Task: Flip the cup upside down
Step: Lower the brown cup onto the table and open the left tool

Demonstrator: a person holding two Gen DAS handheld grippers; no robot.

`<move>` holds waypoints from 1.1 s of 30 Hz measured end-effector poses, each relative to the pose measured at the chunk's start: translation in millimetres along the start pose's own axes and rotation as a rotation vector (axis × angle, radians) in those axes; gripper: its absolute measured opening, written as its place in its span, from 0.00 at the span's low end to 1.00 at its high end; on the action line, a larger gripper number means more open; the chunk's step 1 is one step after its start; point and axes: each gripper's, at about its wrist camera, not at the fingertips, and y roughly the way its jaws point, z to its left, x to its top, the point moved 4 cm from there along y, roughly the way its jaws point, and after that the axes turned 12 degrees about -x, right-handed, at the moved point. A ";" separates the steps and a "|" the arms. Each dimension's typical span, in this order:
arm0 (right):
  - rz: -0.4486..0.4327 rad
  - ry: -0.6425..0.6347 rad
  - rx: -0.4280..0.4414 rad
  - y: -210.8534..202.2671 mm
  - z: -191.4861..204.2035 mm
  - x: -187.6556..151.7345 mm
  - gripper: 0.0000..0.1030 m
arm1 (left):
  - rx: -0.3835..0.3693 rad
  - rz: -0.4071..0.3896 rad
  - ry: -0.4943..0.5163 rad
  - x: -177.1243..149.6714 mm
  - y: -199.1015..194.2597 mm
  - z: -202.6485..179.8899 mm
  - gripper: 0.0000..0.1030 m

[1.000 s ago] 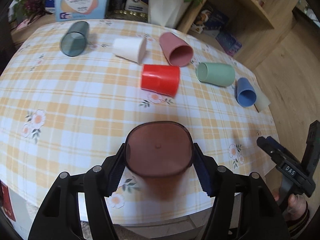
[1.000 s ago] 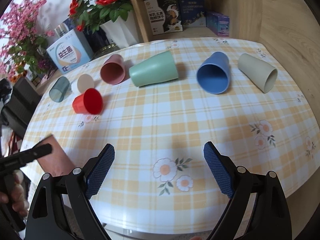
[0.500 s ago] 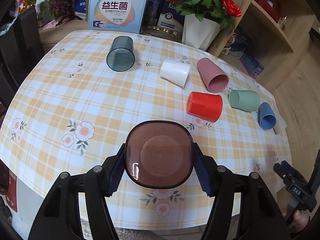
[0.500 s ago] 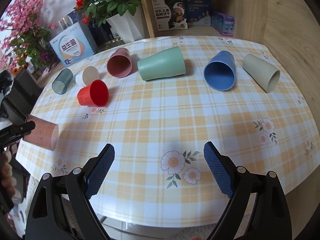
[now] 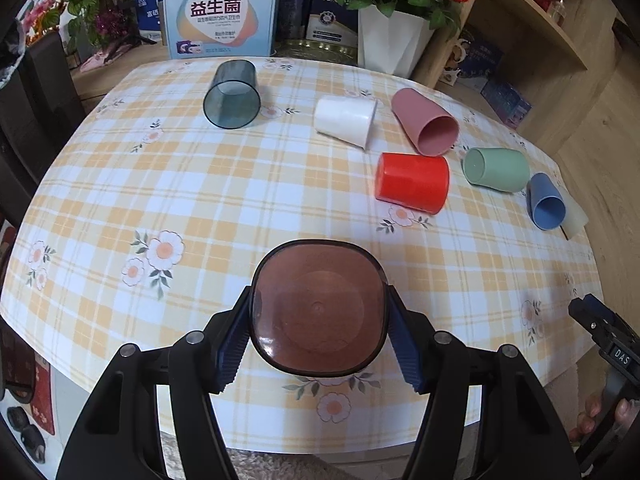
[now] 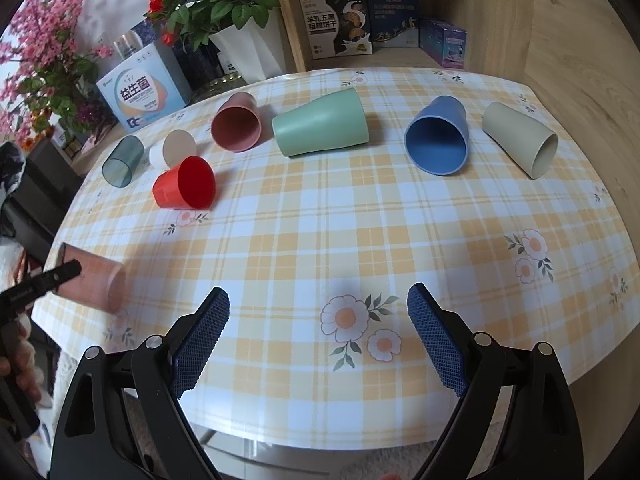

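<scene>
The left tongs are clamped on a translucent brown cup, its blue pads pressed against both sides; the cup's base faces the camera, and it is held on its side over the near edge of the bench. From the right wrist view the same cup sits at about 9 o'clock, lying horizontally above the bench's left edge. The right tongs are spread wide with nothing between them, hovering over a printed flower on the checked cloth at the near edge.

Farther out in the left wrist view, at 1 o'clock, a red cup lies on its side. Beyond it lie a white cup and a pink cup, close together. At 2 o'clock are a green cup and a blue cup, with a beige cup just past the blue one. At 11 o'clock a smoky teal cup lies with its mouth toward the camera. Behind the bench stand a printed box and a white vase of red roses.
</scene>
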 end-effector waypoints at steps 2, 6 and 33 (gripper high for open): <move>0.000 0.001 0.001 0.2 -0.4 0.0 0.85 | 0.009 0.002 0.007 -0.2 1.2 -2.1 0.60; 0.001 0.016 -0.004 0.0 -3.1 -0.1 0.85 | 0.012 0.006 0.016 -0.1 4.1 -5.9 0.60; -0.093 0.055 -0.005 -42.1 -19.9 11.6 0.85 | 0.023 -0.087 0.075 9.0 -27.0 -39.1 0.77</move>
